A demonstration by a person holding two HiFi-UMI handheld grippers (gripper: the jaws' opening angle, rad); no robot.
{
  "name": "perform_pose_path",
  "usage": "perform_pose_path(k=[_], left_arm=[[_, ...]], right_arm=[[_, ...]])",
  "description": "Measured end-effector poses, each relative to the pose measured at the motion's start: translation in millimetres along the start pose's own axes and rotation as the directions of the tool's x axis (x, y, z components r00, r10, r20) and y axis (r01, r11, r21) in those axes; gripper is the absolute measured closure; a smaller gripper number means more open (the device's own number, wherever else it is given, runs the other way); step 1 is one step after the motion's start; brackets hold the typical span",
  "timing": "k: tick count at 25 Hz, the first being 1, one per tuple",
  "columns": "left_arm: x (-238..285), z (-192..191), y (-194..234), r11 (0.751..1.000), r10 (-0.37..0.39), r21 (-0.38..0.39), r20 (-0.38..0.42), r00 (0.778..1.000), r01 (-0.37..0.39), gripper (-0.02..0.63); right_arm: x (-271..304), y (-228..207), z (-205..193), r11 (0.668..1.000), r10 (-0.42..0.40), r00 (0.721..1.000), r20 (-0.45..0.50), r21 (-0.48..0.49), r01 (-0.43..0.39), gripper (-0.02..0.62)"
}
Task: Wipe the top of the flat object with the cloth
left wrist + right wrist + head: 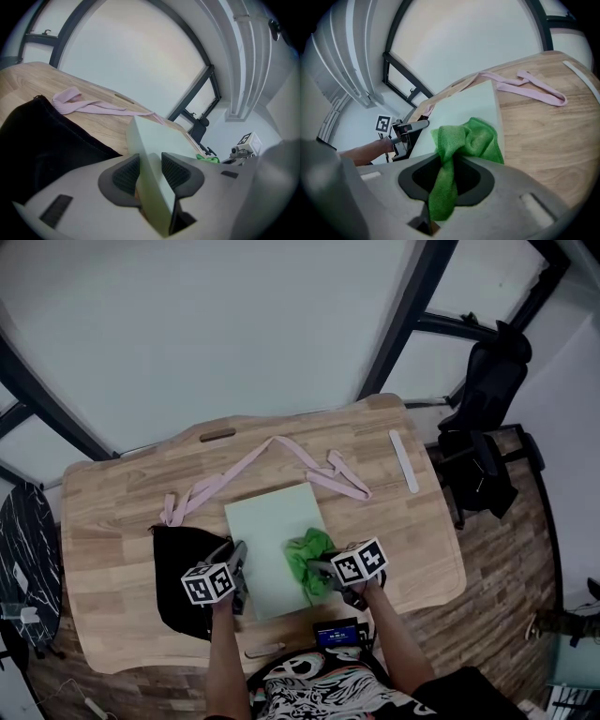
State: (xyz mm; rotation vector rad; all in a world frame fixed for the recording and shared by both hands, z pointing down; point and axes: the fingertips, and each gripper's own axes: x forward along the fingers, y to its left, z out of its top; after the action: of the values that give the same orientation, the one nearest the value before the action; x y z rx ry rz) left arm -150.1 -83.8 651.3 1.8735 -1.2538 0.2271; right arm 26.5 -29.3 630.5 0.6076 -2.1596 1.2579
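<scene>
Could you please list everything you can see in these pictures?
table: one, light wood, under everything
flat board: one, pale green, table centre
cloth: one, bright green, on the board's right side
strap: one tangle, pink, behind the board
fabric: one, black, left of the board
strip: one, white, table's far right
chair: one, black, right of the table
side table: one, black marbled, left of the table
left claw: one, grey, shut on the board's edge
right claw: one, grey, shut on the cloth

cloth point(308, 560) on board point(272, 521), strap point(262, 465) behind
</scene>
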Motion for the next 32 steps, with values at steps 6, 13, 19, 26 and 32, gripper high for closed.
perform_pose_path(k=[6,13,19,26,32], left_arm=[[-1.4,1.3,1.0,1.0,0.015,0.0,0.007,1.0,-0.015,0.461],[-3.0,0.5,1.0,1.0,0.025,-0.002,0.022,0.999,-0.025,0.46],[-3.1,-0.1,1.4,1.0,0.017,-0.002,0.012,1.0,-0.017,0.46],[-3.5,-0.3,0.7,1.0,0.013,-0.003,0.012,1.0,-0.013,0.461],[-3.8,-0.8,-0.5,1.0,0.016,0.003,0.016,1.0,-0.016,0.461]], right_arm=[[4.0,-2.4,9.5,1.0,-0.001,1.0,0.001,0.005,0.001,0.517],[7.5,-3.4,19.5,1.0,-0.013,1.0,0.007,-0.001,0.013,0.517],[14.0,-10.0,34.0,0.997,-0.071,0.997,0.029,0.0,0.071,0.517],[20.3,-14.7,50.0,0.995,-0.103,0.994,0.039,-0.012,0.104,0.517],[25.0,-18.9,65.6,0.993,-0.115,0.992,0.053,-0.03,0.117,0.517]])
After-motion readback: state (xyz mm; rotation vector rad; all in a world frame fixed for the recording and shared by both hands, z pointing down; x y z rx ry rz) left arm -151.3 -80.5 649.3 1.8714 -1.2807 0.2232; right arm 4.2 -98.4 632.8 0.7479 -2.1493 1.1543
